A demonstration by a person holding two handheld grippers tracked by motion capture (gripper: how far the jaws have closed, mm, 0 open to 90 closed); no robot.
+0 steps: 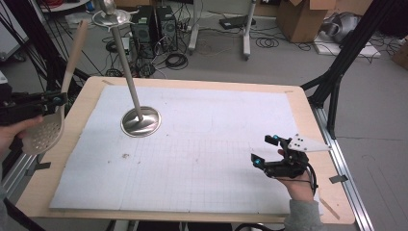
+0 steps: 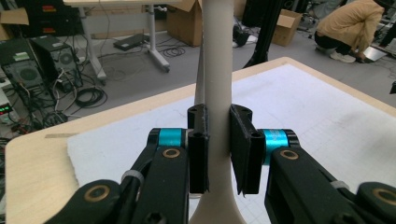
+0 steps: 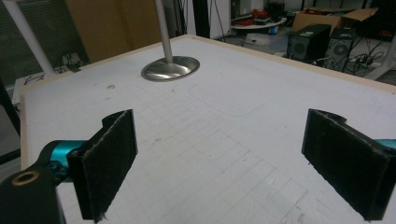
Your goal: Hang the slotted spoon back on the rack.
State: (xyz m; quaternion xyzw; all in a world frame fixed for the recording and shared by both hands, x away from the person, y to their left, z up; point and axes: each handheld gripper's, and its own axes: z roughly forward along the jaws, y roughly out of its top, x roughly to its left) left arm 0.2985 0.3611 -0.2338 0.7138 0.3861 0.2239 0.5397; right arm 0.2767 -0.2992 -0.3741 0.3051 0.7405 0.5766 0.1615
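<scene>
A beige slotted spoon (image 1: 48,127) hangs past the table's left edge, its perforated bowl low and its long handle (image 1: 76,50) slanting up. My left gripper (image 1: 57,101) is shut on the handle just above the bowl. In the left gripper view both black pads clamp the pale handle (image 2: 217,93) of the slotted spoon, gripper (image 2: 218,154). A steel stand (image 1: 140,121) with a round base and a tall pole topped by hooks (image 1: 111,17) sits on the white mat, left of centre; its base (image 3: 170,69) also shows in the right gripper view. My right gripper (image 1: 263,150) rests open near the table's right front, with nothing between its fingers (image 3: 219,163).
The white gridded mat (image 1: 202,149) covers a wooden table (image 1: 308,115). Black frame struts (image 1: 346,53) stand at the right and far left. Computers, cables and cardboard boxes (image 1: 300,19) lie on the floor behind. A person crouches far back in the left gripper view (image 2: 345,28).
</scene>
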